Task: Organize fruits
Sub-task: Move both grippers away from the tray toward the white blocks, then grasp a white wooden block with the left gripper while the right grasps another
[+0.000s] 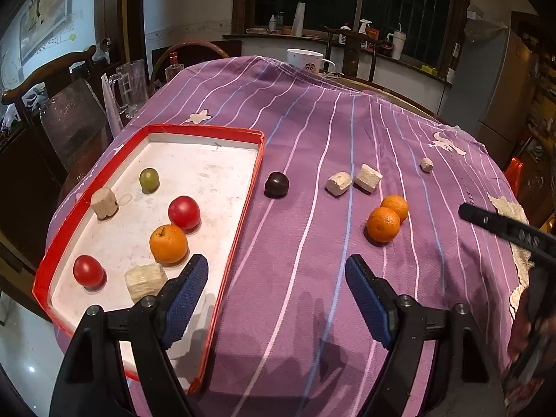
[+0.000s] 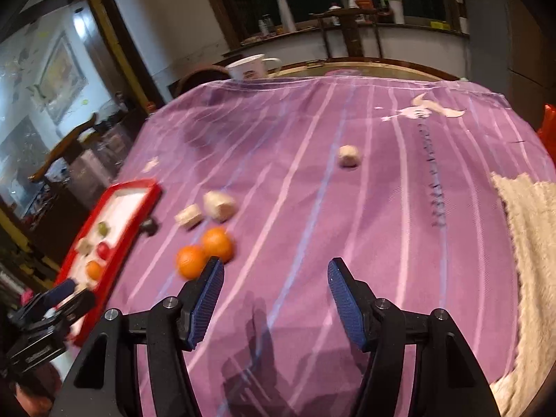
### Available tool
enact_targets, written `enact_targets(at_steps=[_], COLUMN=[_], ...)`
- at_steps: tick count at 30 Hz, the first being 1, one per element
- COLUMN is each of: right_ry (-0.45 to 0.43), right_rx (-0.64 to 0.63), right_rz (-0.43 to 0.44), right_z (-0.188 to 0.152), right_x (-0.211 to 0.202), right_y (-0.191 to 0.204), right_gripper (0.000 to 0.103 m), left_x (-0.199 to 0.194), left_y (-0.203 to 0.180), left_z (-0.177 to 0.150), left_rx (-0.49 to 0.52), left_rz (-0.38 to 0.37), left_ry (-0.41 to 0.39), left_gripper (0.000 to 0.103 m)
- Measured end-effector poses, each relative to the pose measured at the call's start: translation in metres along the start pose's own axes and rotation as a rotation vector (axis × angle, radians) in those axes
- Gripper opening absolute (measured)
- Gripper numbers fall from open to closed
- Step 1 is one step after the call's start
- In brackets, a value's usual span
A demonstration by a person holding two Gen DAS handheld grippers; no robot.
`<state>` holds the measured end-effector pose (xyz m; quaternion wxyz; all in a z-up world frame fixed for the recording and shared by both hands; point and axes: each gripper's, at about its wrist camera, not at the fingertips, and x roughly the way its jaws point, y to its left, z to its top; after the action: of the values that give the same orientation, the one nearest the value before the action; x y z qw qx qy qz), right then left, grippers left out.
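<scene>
Purple striped tablecloth point(image 1: 295, 208) carries no readable writing. Two oranges point(image 1: 384, 224) lie touching, ahead and right of the left gripper point(image 1: 276, 274), just beside the right gripper point(image 2: 274, 278)'s left fingertip. Both grippers gape, released. Red-rimmed tray point(image 1: 250, 187) holds other fruit.

— What did your left gripper point(image 1: 277, 271) look like?

— You had black plastic arms with round silver screws, and fingers point(image 1: 186, 299) faced with dark blue ribbed pads.

— And your right gripper point(image 2: 276, 274)?

— You carried the same build: black frame, silver screw heads, blue textured pads point(image 2: 205, 304) on tapering fingers.
</scene>
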<state>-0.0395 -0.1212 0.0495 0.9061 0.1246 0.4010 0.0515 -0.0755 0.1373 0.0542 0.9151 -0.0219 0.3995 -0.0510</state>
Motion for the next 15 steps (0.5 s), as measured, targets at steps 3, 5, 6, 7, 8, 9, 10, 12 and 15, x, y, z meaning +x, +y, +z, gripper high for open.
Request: enact_targets(at_steps=[3,5,6,7,8,9,10,12,15], right_ry=[0.011,0.021,0.027,0.033,0.038,0.043,0.051,0.061,0.069], right_rx=[0.014,0.023,0.027,0.026,0.022,0.016,-0.001,-0.033,-0.128], right_rz=[-0.053,-0.062,-0.061,-0.058,-0.053,-0.045,-0.031,-0.003,0.043], right_z=[0.009,0.013,0.015,0.017,0.019,0.021,0.024,0.027,0.036], right_x=[0.006,0.009,0.012,0.015,0.018,0.021,0.027,0.035,0.056], right_y=[-0.020,-0.027,-0.030,-0.031,-0.029,-0.027,-0.020,-0.007,0.025], right_gripper=[0.067,0.067,0.067,0.067,0.067,0.067,0.067,0.067,0.067], left_x=[0.007,0.013,0.016,0.019,0.020,0.021,0.022,0.024,0.027], left_y=[0.001,0.000,-0.001,-0.002,-0.003,-0.005,-0.006,-0.009,-0.011], left_z=[-0.001,-0.001,-0.001,-0.001,-0.001,-0.001,0.000,0.000,0.000], left_rx=[0.000,-0.004,-0.008,-0.012,-0.015,-0.016,-0.015,-0.015,-0.013], left_rz=[-0.009,-0.020,-0.030,-0.040,-0.050,-0.058,-0.065,-0.077,-0.088], left_ry=[0.018,0.031,0.036,0.038,0.038,0.037,0.035,0.035,0.045], left_gripper=[0.081,0.081,0.081,0.081,0.081,0.081,0.081,0.081,0.081])
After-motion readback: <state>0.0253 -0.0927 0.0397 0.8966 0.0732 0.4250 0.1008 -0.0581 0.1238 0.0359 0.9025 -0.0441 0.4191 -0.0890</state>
